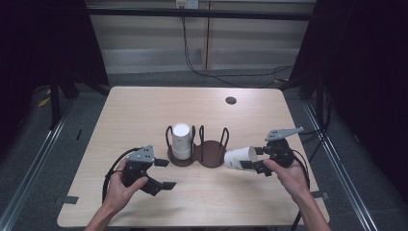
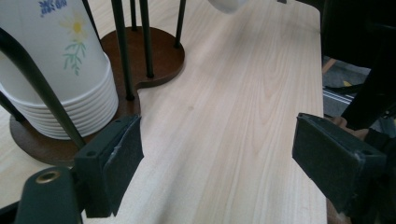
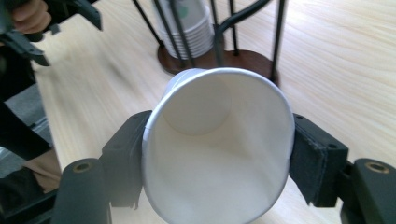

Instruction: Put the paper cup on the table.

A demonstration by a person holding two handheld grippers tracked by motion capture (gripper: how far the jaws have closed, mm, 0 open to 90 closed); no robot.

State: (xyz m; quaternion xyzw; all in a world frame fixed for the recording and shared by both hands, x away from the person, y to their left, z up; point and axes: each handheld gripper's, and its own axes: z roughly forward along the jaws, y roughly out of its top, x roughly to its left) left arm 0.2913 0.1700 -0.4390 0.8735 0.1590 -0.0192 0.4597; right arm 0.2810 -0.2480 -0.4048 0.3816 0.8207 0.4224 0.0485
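A white paper cup (image 1: 239, 157) lies on its side in the air, clamped at its rim between the jaws of the right hand-held gripper (image 1: 251, 158), base pointing away from that gripper toward the rack. In the right gripper view the cup (image 3: 217, 144) is plain white inside, its round mouth slightly squashed by the two black pads (image 3: 314, 158) pressing on either side.

Just beyond the cup's base stands a dark brown cup rack (image 1: 211, 156) with two round bays fenced by thin black wire loops. The bay nearer the right hand-held gripper has nothing in it; the farther bay holds a stack of white cups (image 1: 181, 140), upside down, with a small flower print visible in the left gripper view (image 2: 74, 42).

The left hand-held gripper (image 1: 163, 173) sits on the far side of the rack from the cup, low over the counter, its jaws wide apart with bare wood between them.

The counter (image 1: 144, 110) is pale wood with rounded corners and broad open space beyond the rack and along the near edge; a small dark round hole (image 1: 231, 100) sits near the far edge. Grey floor, cables and dark curtains surround it
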